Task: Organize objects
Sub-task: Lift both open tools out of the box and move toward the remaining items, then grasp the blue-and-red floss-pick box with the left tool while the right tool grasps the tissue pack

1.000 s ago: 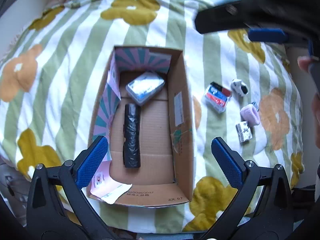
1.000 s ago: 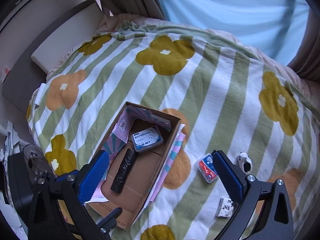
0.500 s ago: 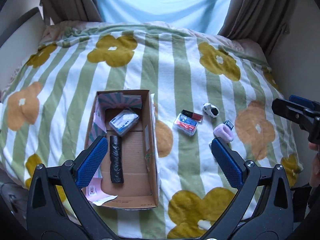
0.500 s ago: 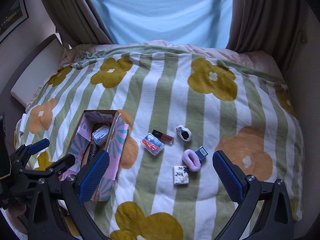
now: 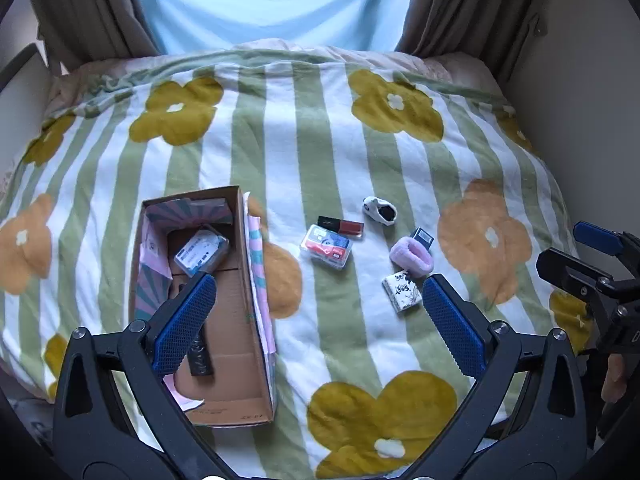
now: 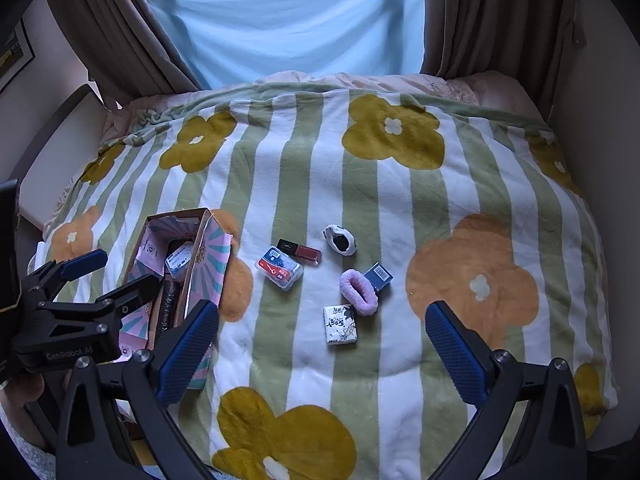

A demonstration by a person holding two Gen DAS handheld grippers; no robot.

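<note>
- The bed (image 6: 400,208), under a striped flower blanket, is filling both frames; the loose things are lying at centre, well apart from both grippers.
- The cardboard box (image 5: 240,280) is sitting at lower left of the left wrist frame, already holding a clear case (image 5: 202,250) and a black roll (image 5: 200,354).
- The left gripper (image 5: 320,320) is hovering with jaws wide apart and nothing between them; the right gripper (image 6: 320,340) is likewise spread and carrying nothing.
- Still lying outside the box: a card case (image 6: 279,267), a purple hair tie (image 6: 359,291), a white packet (image 6: 340,325), a red and black tube (image 6: 300,250), a black and white toy (image 6: 339,239) and a small blue box (image 6: 379,275).
- To do this step well, I would be lowering the right gripper straight over the white packet, the nearest piece, closing across its narrow sides and pressing lightly, since the blanket gives.
- The hair tie is touching the small blue box and lying just beside the packet, so the jaws should be coming in clear of it.
- The left wrist view is looking down into the box and showing its bare floor; the right wrist view is showing the box side-on, contents half hidden behind the left gripper.
</note>
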